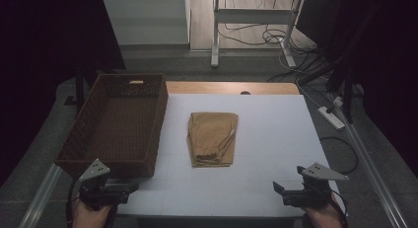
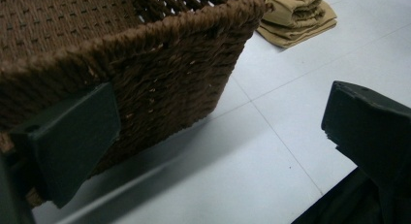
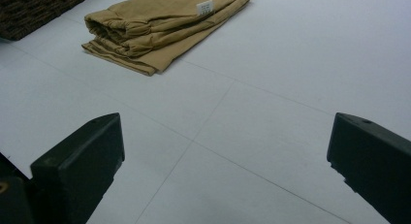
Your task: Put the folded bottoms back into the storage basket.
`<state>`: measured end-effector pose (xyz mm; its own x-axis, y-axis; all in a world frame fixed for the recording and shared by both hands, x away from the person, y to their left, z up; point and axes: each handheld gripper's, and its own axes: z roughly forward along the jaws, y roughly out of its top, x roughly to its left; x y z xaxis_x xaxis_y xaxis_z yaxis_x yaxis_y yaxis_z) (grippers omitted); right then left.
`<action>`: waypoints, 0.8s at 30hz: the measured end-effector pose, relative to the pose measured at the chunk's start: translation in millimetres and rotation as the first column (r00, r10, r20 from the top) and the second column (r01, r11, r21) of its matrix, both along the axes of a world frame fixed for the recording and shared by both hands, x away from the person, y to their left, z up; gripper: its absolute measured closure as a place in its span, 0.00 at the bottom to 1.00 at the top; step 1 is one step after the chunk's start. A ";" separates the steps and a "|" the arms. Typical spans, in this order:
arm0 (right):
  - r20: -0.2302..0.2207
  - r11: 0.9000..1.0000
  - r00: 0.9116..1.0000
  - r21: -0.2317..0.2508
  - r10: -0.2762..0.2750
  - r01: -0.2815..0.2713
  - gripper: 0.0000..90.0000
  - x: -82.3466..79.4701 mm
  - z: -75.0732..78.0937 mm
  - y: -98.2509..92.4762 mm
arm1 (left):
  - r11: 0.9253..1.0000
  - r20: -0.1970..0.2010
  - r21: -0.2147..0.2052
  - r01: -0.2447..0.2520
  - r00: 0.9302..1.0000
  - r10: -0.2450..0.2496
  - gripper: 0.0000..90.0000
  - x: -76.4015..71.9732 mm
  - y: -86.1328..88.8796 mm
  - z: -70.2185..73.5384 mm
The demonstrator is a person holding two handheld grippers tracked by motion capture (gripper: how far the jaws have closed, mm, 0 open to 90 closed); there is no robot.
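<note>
A folded tan garment [image 1: 212, 138] lies in the middle of the white table [image 1: 276, 139]; it also appears as the tan garment [image 2: 296, 14] and the tan garment [image 3: 160, 25], with a small white label on top. A brown woven basket [image 1: 118, 123] stands at the table's left, nothing visible inside. My left gripper [image 1: 129, 187] is held at the front left, just before the basket's [image 2: 145, 64] near corner, jaws wide open and nothing between them. My right gripper [image 1: 279, 187] hovers at the front right, open over bare table, well short of the garment.
A wooden strip [image 1: 231, 87] runs along the table's far edge. Beyond it stand a white desk frame [image 1: 254, 20] and loose cables [image 1: 276, 38] on the floor. A power strip [image 1: 331, 117] lies on the floor at the right. Metal rails flank the table.
</note>
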<state>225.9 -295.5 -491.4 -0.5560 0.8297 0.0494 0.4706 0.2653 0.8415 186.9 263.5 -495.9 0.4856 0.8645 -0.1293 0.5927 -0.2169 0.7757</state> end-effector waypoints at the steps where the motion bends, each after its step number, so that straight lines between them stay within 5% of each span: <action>1: -0.006 1.000 1.000 0.004 0.002 -0.002 0.01 0.6 -0.1 -0.2 | 1.000 -0.003 0.002 0.002 1.000 -0.002 0.00 0.2 -0.1 -0.1; 24: -0.033 0.998 0.998 -0.035 0.060 -0.061 0.01 2.7 -1.4 4.5 | 1.000 -0.017 0.006 0.007 1.000 -0.007 0.00 1.5 -0.6 -0.4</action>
<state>228.6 -291.1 -492.8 -0.6035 0.7964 0.0391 0.4796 0.3233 0.8158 188.5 262.8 -496.2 0.4897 0.8618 -0.1321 0.6042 -0.2263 0.7640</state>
